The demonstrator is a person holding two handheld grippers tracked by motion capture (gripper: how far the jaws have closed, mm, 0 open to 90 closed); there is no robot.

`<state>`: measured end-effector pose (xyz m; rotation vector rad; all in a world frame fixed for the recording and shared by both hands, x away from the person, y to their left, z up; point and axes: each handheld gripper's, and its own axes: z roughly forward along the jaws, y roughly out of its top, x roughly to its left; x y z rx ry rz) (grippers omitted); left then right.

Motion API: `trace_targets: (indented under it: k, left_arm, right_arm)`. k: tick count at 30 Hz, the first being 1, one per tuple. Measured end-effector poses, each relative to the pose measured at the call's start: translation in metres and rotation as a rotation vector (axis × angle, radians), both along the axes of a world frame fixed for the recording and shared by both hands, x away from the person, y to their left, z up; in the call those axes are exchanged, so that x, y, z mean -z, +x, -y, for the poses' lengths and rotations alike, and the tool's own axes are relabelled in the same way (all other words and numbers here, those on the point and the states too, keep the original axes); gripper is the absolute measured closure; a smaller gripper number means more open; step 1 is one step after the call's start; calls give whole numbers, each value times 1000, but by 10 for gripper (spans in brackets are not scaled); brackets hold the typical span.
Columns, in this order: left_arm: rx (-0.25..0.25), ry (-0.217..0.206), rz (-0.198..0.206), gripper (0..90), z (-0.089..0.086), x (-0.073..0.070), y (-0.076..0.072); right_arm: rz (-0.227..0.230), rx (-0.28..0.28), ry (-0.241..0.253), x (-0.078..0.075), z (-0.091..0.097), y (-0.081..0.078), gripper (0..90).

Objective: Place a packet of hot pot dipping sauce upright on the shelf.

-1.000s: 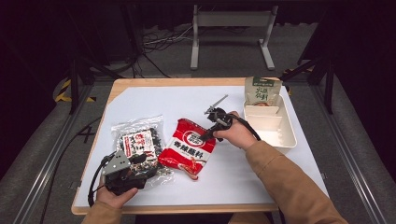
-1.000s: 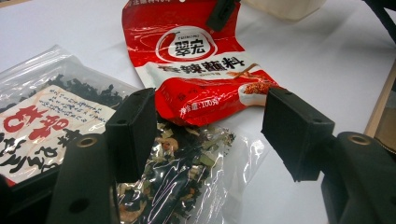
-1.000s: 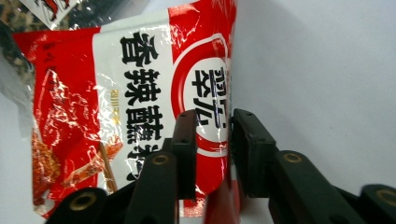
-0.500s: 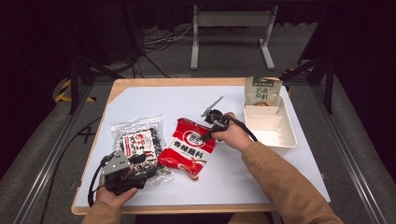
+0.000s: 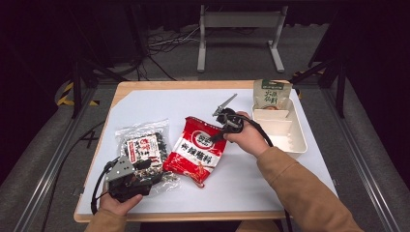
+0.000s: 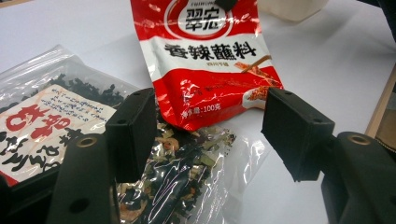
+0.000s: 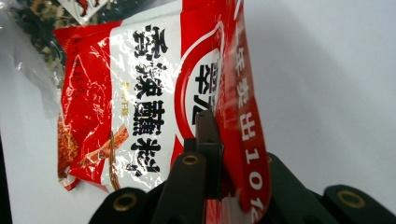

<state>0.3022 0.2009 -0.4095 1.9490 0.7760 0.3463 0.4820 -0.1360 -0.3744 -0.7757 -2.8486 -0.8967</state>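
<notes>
Left gripper (image 5: 145, 170): nearest the table's front left corner, jaws spread apart and grasping nothing; in the left gripper view they stand over the near corner of the clear bag.
Clear bag (image 5: 145, 147): dark dried bits with a red and white label, flat on the white table (image 5: 159, 104), just left of the red packet and slightly under its edge.
Red packet (image 5: 197, 151): red and white seasoning pouch, centre of the table; its far top edge is pinched and lifted.
Right gripper (image 5: 216, 137): at the red packet's top edge, jaws just closing and now clamped tight on that edge, as the right gripper view shows (image 7: 219, 158).
White tray (image 5: 285, 130): right of the red packet, apart from it.
Green pouch (image 5: 271, 93): standing at the tray's far end.
</notes>
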Motion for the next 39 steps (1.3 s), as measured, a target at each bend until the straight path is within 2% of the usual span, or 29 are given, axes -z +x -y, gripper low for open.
trace_targets:
  k: [1, 3, 8, 11, 13, 24, 28, 31, 33, 39]
  left_arm:
    - [0, 0, 0, 358, 0, 0, 0]
    - [1, 0, 0, 358, 0, 0, 0]
    - [-1, 1, -3, 358, 0, 0, 0]
    - [-1, 1, -1, 358, 0, 0, 1]
    - [0, 0, -2, 359, 0, 0, 0]
    - [0, 1, -1, 359, 0, 0, 0]
    - [-1, 2, -1, 358, 0, 0, 0]
    - [-1, 2, 0, 359, 0, 0, 0]
    - [-1, 3, 0, 359, 0, 0, 0]
    - [-2, 2, 1, 358, 0, 0, 0]
  right_arm:
    - [0, 0, 0, 0, 0, 0, 884]
    - [28, -15, 11, -10, 1, -5, 885]
    - [63, -34, 39, -28, 2, -15, 886]
    - [74, -39, 48, -34, 2, -18, 886]
    - [98, -55, 63, -44, 3, -22, 886]
    - [175, -109, 91, -75, 2, -45, 888]
    - [199, -128, 87, -82, 2, -51, 888]
    - [257, -138, 56, -88, 0, -60, 888]
    - [278, -140, 42, -91, 0, -62, 888]
    - [308, -142, 24, -97, 1, -65, 888]
